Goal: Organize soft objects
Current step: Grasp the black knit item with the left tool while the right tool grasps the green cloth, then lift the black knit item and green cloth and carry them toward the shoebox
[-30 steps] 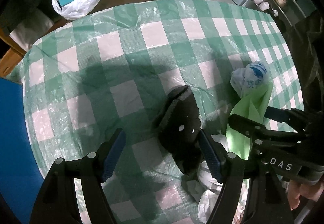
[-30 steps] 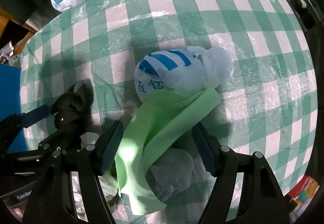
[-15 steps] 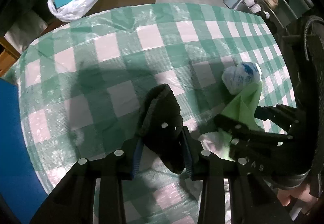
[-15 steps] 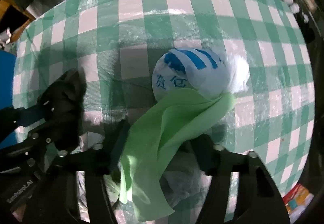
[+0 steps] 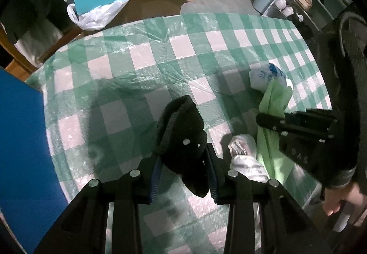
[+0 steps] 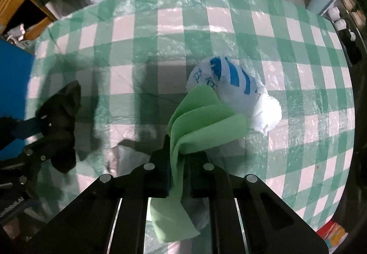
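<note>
Left wrist view: left gripper [image 5: 183, 171] clamped on a black fuzzy cloth [image 5: 183, 139] above the green-checked tablecloth [image 5: 142, 65]; right gripper [image 6: 177, 169], jaws just closed, pinching a green cloth [image 6: 206, 125] beside a white-and-blue plastic bag [image 6: 236, 91].

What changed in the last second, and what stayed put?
Both jaws have just closed: the left gripper now clamps the black fuzzy item, the right gripper the green cloth, bunching its folds. The blue-printed white bag stays on the checked tablecloth.
</note>
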Available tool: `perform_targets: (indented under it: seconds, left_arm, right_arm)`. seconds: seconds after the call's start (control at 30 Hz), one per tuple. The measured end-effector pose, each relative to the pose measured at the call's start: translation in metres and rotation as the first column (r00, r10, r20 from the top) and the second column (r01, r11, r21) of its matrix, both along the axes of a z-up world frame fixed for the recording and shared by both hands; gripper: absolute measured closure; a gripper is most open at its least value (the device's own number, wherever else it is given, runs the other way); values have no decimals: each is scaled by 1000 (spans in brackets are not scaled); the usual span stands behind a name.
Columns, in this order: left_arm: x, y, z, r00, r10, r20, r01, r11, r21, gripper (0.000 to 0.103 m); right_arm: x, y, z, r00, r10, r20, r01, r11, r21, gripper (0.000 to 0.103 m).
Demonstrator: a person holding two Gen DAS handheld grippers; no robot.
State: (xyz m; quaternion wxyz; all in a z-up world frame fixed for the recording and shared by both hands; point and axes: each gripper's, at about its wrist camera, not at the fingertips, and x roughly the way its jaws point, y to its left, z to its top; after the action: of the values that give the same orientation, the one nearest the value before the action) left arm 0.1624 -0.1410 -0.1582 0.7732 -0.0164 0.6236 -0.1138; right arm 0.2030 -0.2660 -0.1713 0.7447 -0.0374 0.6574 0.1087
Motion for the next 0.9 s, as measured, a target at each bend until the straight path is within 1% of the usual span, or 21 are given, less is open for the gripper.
perform_targets:
  seconds: [0.17,0.3,0.37,0.43,0.53,0.77,0.9]
  left_arm:
    - [-9,4,12,1000,-3,13,3,1000,-4,67]
    - [-15,6,25,999,-11,42,10,1000,5,67]
    - [-18,8,32,999,-8,53,8,1000,3,67]
    - [-21,12,38,998,-1,59,1,1000,-6,67]
    - [-27,16,47,997,3,72,-2,1000,-16,67]
    - [-40,27,68,994,10,111,-7,1000,-27,67]
    - [-45,30,77,990,6,139,-4,1000,-14,67]
  right_arm:
    - [-3,-7,21,1000,0,30,-1,999,35,94]
    - [-7,-6,34,998,12,58,-16,998,56,94]
    - [-13,-4,43,997,18,73,-23,998,65,94]
    - [-21,-13,51,996,24,88,-30,997,70,95]
    - [-31,-8,65,993,30,113,-39,996,78,96]
    - [-38,0,88,984,52,170,-68,994,86,96]
    - [-42,8,102,976,71,207,-91,992,87,96]
